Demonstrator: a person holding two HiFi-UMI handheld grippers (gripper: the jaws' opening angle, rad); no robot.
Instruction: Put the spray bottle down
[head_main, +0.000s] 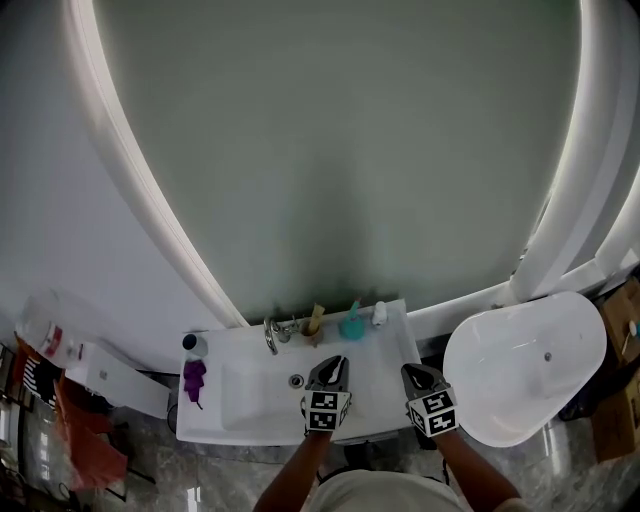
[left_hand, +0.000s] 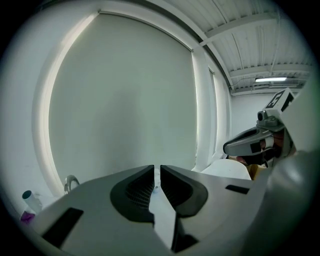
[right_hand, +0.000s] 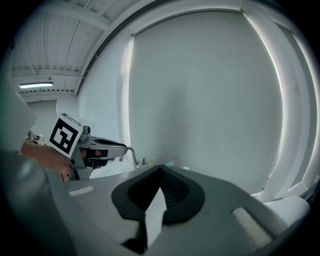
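A teal bottle with a thin nozzle top, which looks like the spray bottle, stands upright at the back of the white sink counter. My left gripper hovers over the counter's front, just short of that bottle and apart from it. Its jaws stand almost together with a thin gap and nothing between them. My right gripper is beside it at the counter's right end, shut and empty. Each gripper shows in the other's view: the right gripper, the left gripper.
A faucet, a brownish item and a small white bottle line the counter's back. A dark-capped white bottle and a purple object sit at its left end. A white tub stands to the right.
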